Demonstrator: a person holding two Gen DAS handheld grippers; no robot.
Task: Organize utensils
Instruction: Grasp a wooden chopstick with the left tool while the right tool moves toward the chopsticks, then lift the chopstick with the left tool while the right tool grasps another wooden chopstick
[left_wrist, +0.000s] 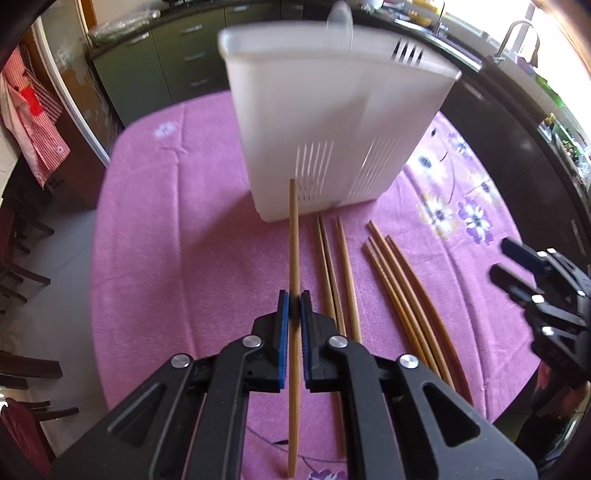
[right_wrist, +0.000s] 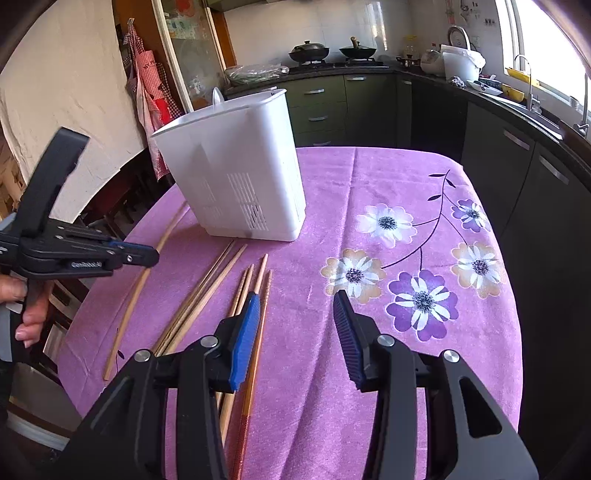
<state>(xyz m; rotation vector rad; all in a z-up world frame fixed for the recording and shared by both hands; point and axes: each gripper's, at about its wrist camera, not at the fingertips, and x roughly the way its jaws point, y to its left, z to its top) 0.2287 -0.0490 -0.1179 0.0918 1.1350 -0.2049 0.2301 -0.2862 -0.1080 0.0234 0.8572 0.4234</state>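
Chopsticks are the job, and the white slotted utensil holder (left_wrist: 325, 122) on the pink flowered tablecloth (right_wrist: 369, 192) is the landmark. It already holds a fork (left_wrist: 406, 51) and a pale spoon (left_wrist: 338, 22). Seven loose chopsticks (left_wrist: 343, 266) lie just before its base, long axes toward it. Left gripper (left_wrist: 294, 299) — nearer — pinches one chopstick (left_wrist: 293, 229), tip aimed at the holder's wall. Right gripper (right_wrist: 295, 306) hangs spread, empty.

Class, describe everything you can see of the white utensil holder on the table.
The white utensil holder is a tall, translucent plastic tub with an open top and rows of slots low on its walls. It stands upright on the pink tablecloth, beyond the loose chopsticks. A fork and a pale utensil tip show above its rim. Neither gripper touches it.
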